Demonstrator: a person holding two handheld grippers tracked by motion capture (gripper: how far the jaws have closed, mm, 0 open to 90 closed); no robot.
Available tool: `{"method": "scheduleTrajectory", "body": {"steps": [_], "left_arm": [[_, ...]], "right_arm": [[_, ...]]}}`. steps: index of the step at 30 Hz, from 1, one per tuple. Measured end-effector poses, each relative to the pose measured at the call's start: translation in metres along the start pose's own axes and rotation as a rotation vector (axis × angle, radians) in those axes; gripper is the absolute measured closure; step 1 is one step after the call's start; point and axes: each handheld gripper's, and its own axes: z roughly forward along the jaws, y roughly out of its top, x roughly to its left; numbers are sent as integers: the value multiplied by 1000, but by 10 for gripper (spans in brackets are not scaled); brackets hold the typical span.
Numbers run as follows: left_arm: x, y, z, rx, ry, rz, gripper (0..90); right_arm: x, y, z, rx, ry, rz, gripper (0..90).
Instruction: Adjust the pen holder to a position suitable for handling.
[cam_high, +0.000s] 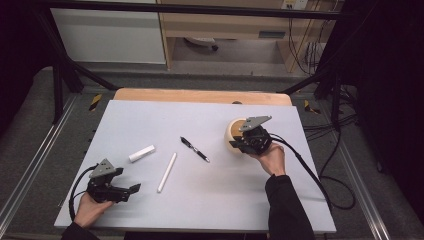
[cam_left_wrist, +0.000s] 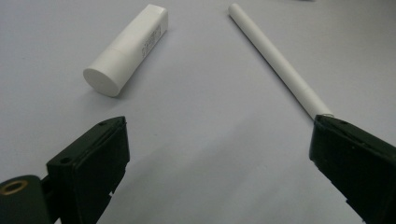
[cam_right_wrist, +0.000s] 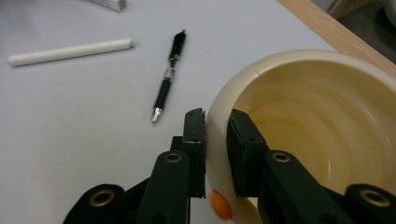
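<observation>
Right gripper (cam_right_wrist: 216, 140) pinches the rim of a cream bowl (cam_right_wrist: 322, 121), one jaw outside the wall, one inside; jaws closed on it. Bowl is smooth, glossy, round, with an orange spot low on its outer wall. In the high view the bowl (cam_high: 233, 131) sits right of the pen, toward the mat's far right part, mostly hidden by the gripper body and grey plate.

Black pen (cam_high: 194, 149) lies slanted at mid-mat, metal tip toward the near side, slim with a silver band. Left of the pen: a thin white rod (cam_high: 167, 172), matte, straight; further left a short white tube (cam_high: 142, 153) with a flat round end and small print, unreadable.

Left gripper (cam_high: 131, 190) rests near-left of the pen, jaws wide apart, nothing between them. In its own view the rod's near end (cam_left_wrist: 280, 65) is cut off behind one jaw.

Mat (cam_high: 210, 200) is pale grey, smooth; a wooden table edge (cam_high: 200, 95) shows beyond it. Bare mat between the rod and the bowl.
</observation>
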Motion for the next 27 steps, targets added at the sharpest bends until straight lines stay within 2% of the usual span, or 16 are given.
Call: {"method": "scheduleTrajectory", "body": {"steps": [5, 11, 19, 27], "left_arm": [[0, 0, 0, 1, 0, 1, 51], [-1, 0, 0, 2, 0, -1, 51], [-1, 0, 1, 5, 0, 0, 51], [-1, 0, 1, 6, 0, 1, 51]], "right_arm": [[18, 3, -4, 1, 49, -17, 785], [31, 2, -4, 27, 73, -22, 785], [36, -1, -6, 60, 87, -30, 785], [31, -10, -4, 99, 89, 8, 785]]}}
